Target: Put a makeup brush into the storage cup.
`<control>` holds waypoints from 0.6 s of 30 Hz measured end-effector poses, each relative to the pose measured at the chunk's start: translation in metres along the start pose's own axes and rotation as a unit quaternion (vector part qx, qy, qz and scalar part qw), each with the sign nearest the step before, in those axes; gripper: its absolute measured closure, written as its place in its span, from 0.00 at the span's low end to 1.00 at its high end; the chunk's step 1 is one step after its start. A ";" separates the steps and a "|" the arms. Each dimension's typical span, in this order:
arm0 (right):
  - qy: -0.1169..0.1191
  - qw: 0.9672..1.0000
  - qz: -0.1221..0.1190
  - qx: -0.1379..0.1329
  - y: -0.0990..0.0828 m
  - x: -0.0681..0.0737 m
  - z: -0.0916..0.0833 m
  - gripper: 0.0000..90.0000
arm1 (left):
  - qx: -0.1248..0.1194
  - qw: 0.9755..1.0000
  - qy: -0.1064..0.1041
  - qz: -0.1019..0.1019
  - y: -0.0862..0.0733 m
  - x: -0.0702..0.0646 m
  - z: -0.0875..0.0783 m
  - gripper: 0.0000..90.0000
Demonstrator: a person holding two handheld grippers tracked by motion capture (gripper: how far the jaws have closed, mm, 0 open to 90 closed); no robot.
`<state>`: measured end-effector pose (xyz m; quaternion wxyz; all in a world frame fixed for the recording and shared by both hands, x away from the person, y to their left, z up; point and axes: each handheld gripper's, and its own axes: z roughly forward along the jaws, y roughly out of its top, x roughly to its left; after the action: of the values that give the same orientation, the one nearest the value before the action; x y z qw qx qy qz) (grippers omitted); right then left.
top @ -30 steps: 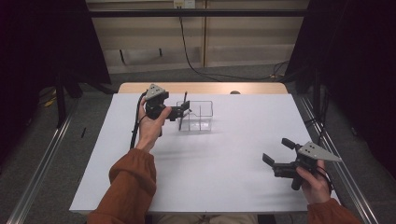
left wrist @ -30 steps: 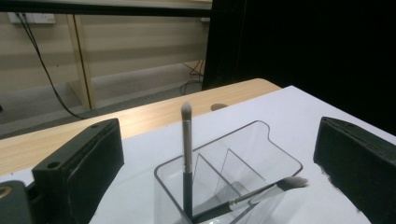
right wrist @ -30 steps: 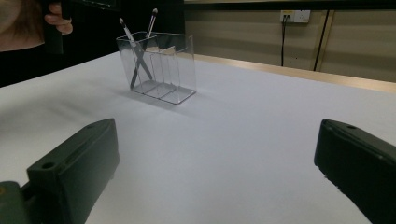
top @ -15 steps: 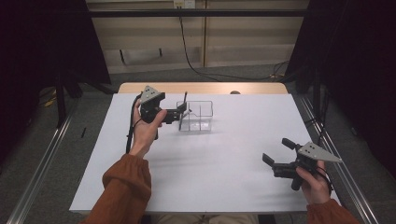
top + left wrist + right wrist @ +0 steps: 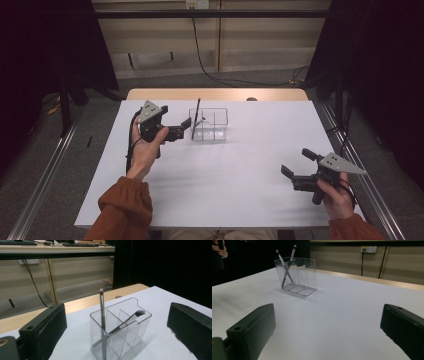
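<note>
A: Clear plastic box [image 5: 220, 111] toward the far side of the white table [image 5: 225, 195], seen from above, with a dark upright brush [image 5: 197, 112] standing in its left end. Any grip on it?

B: None. Left tongs [image 5: 183, 128] spread wide, just beside the box, touching nothing. Half a second ago closer in, right up against that brush; now drawn back toward the person's side. Looks like a finished drop-off, with the brush left inside.

A: And the right tongs [image 5: 299, 162]?

B: Also wide and empty, well apart near the right edge, same spot as a second ago. Idle, by the look of it.

A: On to the left gripper view, then?

B: Black jaws far apart at both sides, box between and beyond them. Upright brush in the nearest compartment, tip well above the rim. Second brush [image 5: 130, 319] leaning across behind a divider, bristles up at the rim.

A: Which compartment for that second one?

B: Hard to tell through the clear walls.

A: Right gripper view?

B: Again jaws wide over bare white table, nothing between. Box far off, both brushes crossing inside it like an X.

A: So what next?

B: Probably little left to do, with both brushes already in the box. Likely just easing the left tongs clear without knocking it.
</note>
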<state>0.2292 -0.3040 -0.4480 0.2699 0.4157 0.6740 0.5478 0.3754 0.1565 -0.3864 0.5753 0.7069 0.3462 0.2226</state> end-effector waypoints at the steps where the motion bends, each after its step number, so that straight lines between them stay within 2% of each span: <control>1: 0.000 1.000 0.000 0.000 0.000 0.000 0.000 0.00 | 0.000 1.000 0.002 0.001 0.000 0.001 -0.002 0.03; 7: 0.001 1.000 -0.002 0.000 0.000 0.000 0.000 0.00 | -0.001 1.000 0.010 -0.004 -0.006 0.004 -0.014 0.03; 10: -0.001 1.000 0.000 0.001 0.000 0.000 0.000 0.00 | -0.015 1.000 0.022 -0.003 -0.005 0.002 -0.021 0.03; 12: -0.001 1.000 0.000 0.001 0.000 0.000 0.000 0.00 | -0.011 1.000 0.016 -0.006 -0.004 0.001 -0.027 0.03; 15: -0.001 1.000 0.000 0.000 0.000 0.001 0.000 0.00 | -0.008 1.000 0.019 0.005 -0.005 0.000 -0.035 0.03; 18: -0.001 1.000 0.000 0.001 0.000 0.001 0.000 0.00 | -0.015 1.000 0.017 -0.003 -0.007 0.000 -0.040 0.03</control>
<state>0.2286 -0.3034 -0.4480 0.2705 0.4166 0.6742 0.5466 0.3452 0.1836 -0.3834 0.5800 0.6935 0.3548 0.2382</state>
